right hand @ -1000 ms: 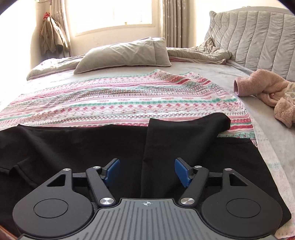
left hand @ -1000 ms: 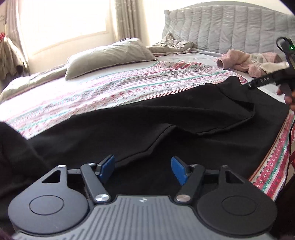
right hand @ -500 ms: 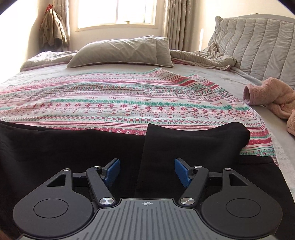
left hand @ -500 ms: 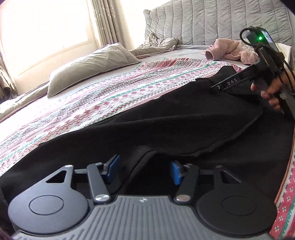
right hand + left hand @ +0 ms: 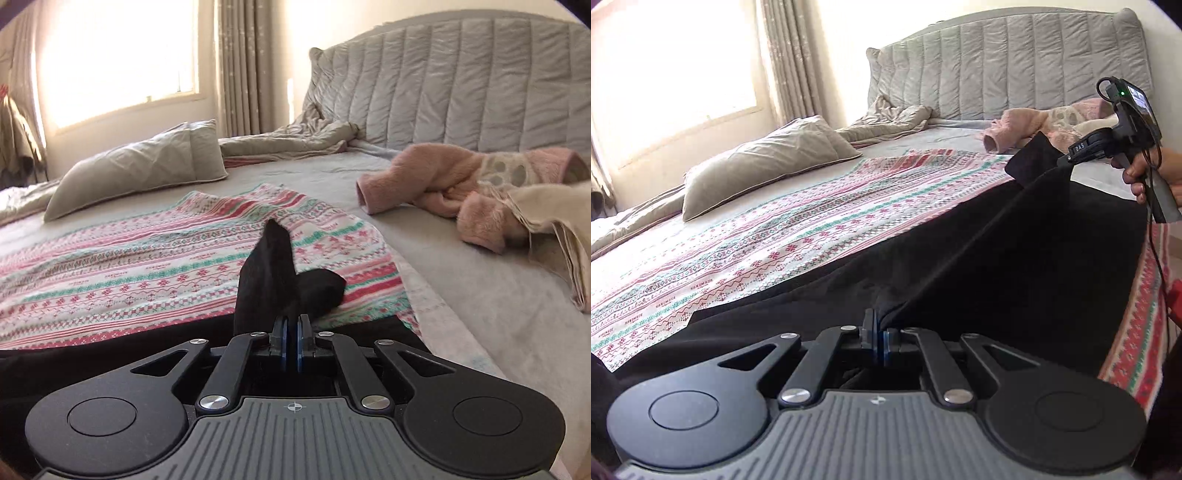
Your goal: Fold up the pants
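Black pants (image 5: 1015,280) are held taut above the patterned blanket (image 5: 775,240), pinched by the closed left gripper (image 5: 878,341) and right gripper (image 5: 291,334); folding is judged barely begun.

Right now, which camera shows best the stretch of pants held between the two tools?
The left wrist view: the black pants run taut from the left tool up to the right tool. The right wrist view shows only a bunched corner at the right tool's shut tips and a strip on the blanket.
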A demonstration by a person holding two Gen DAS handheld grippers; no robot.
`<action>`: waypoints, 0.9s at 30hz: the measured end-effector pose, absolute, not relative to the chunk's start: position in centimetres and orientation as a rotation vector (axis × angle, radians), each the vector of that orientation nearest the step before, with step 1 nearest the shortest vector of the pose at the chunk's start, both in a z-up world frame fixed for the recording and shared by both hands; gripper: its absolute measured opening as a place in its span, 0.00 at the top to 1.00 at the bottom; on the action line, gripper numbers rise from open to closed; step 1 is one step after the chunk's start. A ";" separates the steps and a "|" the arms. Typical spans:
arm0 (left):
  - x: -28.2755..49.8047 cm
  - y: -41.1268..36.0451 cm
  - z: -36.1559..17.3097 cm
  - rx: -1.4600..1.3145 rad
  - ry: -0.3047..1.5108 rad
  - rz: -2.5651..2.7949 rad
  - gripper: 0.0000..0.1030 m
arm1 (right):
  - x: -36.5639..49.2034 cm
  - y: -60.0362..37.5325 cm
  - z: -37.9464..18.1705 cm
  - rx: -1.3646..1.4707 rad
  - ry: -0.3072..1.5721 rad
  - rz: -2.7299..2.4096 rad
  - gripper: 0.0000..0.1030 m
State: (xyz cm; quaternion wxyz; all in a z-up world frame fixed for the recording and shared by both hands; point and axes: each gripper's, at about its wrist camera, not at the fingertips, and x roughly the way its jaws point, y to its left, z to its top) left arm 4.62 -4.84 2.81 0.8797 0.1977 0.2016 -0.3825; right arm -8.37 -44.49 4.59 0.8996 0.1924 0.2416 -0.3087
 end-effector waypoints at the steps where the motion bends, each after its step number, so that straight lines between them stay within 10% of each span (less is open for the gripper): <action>1: 3.9 -4.6 2.7 0.433 0.422 -0.819 0.81 | -9.5 -44.6 4.2 0.429 0.520 -0.624 0.98; 7: 1.6 -4.8 -1.2 0.614 0.511 -0.883 0.81 | -13.7 -45.0 0.8 0.560 0.636 -0.497 0.95; 18: 1.1 -5.0 -2.1 0.590 0.466 -0.844 0.78 | -16.2 -48.1 -0.5 0.847 0.446 -0.490 0.47; 22: 1.1 -4.9 -2.2 0.575 0.449 -0.834 0.78 | -16.5 -48.7 -0.9 0.857 0.434 -0.535 0.49; 27: 0.8 -5.4 -2.1 0.601 0.417 -0.806 0.78 | -15.6 -47.7 -0.4 0.670 0.511 -0.606 0.92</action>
